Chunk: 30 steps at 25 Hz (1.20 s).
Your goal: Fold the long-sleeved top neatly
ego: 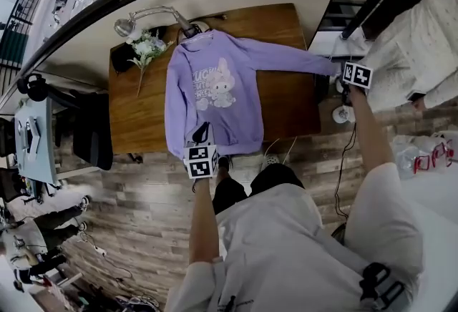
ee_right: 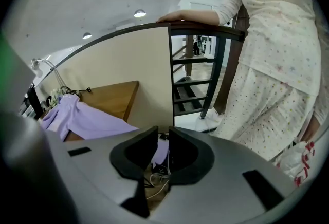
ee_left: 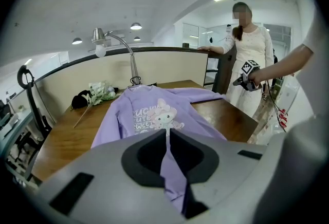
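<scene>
A purple long-sleeved top (ego: 215,89) with a cartoon print lies flat on the wooden table (ego: 286,110), neck at the far side. My left gripper (ego: 202,133) is at the near hem, shut on a fold of purple fabric (ee_left: 172,166) that runs between its pads. The top's right sleeve (ego: 293,60) stretches to the table's right edge. My right gripper (ego: 338,69) hangs just past that edge at the cuff (ee_right: 160,153). Its jaws stand slightly apart, and the cuff shows in the gap without being pressed. The right gripper (ee_left: 247,76) also shows in the left gripper view.
A desk lamp (ego: 132,21), a bunch of flowers (ego: 147,46) and a black item (ego: 122,60) sit at the table's far left corner. A person in a white dotted dress (ego: 415,39) stands close to my right gripper by the railing. Cables (ee_right: 154,179) lie on the floor below.
</scene>
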Available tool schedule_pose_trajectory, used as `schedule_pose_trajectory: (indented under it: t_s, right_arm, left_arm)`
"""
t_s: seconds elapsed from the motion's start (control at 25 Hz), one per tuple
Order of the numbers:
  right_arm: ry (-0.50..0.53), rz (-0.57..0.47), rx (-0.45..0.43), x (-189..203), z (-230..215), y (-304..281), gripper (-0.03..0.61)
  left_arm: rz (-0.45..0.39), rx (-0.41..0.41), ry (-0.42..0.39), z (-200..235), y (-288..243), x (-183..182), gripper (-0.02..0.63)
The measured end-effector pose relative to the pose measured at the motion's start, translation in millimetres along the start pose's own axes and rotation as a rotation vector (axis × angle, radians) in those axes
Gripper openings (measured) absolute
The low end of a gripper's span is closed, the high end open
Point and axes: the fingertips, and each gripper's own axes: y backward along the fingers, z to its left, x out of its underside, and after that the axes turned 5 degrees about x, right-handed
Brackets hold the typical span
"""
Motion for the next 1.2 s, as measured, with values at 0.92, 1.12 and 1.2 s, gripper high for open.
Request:
schedule_pose_trajectory:
  t_s: [0.92, 1.12, 1.2]
  right_arm:
    - [0.45, -0.093, -0.498, 111.6, 426.4, 139.3, 0.069]
    - [0.509, -0.062, -0.599, 158.4, 519.3, 163.6, 0.069]
    - [0.552, -0.056, -0.625, 174.5, 546.3, 172.6, 0.069]
  left_arm:
    - [0.008, 0.002, 0.089, 144.8, 64.7, 87.6, 0.037]
    - [0.067, 0.019, 0.144, 171.8, 81.5, 148.1, 0.04]
    - [0.093, 0.049, 0.166, 173.3, 85.0, 174.5, 0.04]
